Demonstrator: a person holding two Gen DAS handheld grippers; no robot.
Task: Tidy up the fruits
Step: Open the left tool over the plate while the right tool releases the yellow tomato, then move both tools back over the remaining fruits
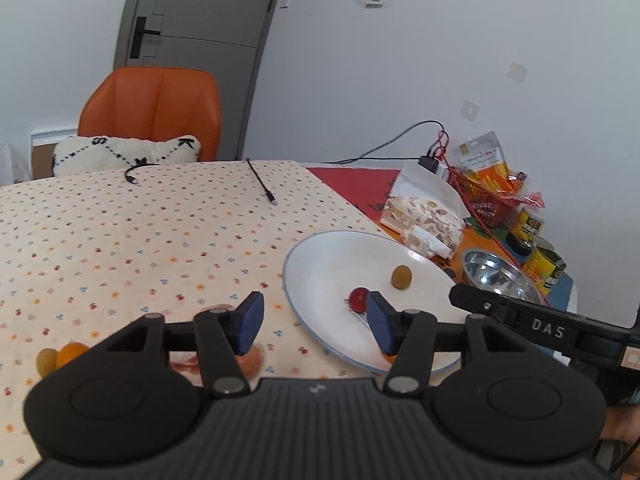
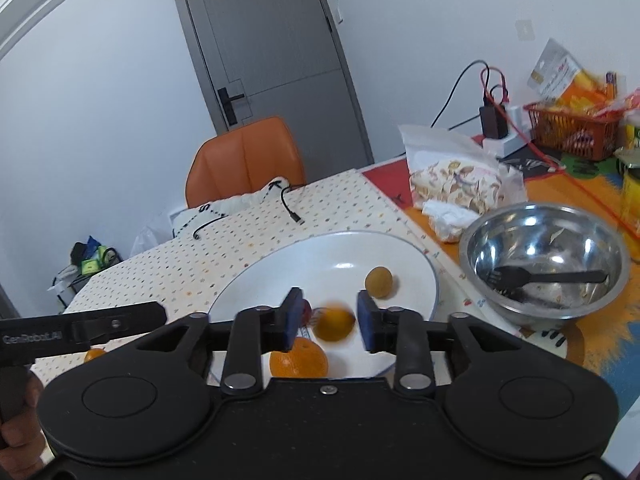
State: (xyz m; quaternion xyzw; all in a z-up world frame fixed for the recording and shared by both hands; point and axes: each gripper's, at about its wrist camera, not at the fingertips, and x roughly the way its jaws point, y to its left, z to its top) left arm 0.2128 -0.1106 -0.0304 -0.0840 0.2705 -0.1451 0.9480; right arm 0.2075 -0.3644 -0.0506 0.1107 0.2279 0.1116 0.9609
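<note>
We let the small orange fruit (image 2: 334, 324) drop between the right gripper's (image 2: 328, 322) spread jaws onto the plate (image 2: 256, 276); the left gripper (image 1: 314, 322), jaws spread and empty, hovers at the plate's edge.

Both wrist views look forward and slightly down, close over the counter. The left sits left of the plate (image 1: 320, 252), the right directly before it (image 2: 420, 264); both share it.

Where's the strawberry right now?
On the white plate, left-wrist view: the strawberry lies near the front rim, beside the left gripper's right finger, left of the brownish-green fruit.
</note>
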